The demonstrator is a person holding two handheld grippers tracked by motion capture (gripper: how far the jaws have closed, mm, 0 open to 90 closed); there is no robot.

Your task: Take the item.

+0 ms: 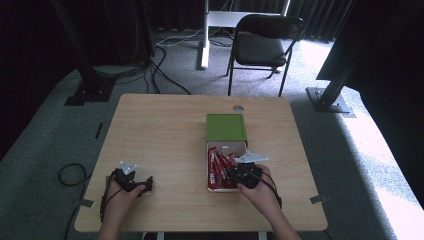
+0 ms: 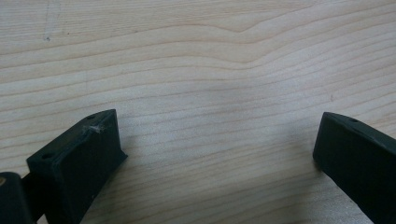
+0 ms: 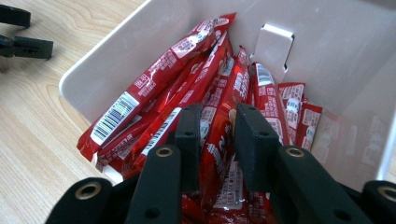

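Note:
A white box [image 1: 233,146] with its green lid [image 1: 226,127] folded back lies right of the table's middle. Several red snack packets [image 1: 218,168] lie inside it. My right gripper [image 1: 243,173] reaches into the near end of the box. In the right gripper view my right gripper [image 3: 218,112] has its jaws nearly together, with one red packet [image 3: 240,84] pinched between them above the other packets [image 3: 154,79] and the box wall [image 3: 327,56]. My left gripper [image 1: 146,185] rests at the front left of the table. Its jaws stand wide apart over bare wood [image 2: 219,135].
A round grommet [image 1: 238,108] sits near the table's far edge behind the lid. A black chair [image 1: 265,45] stands beyond the table, with cables [image 1: 170,60] on the carpet and black frame posts [image 1: 85,70] at both sides.

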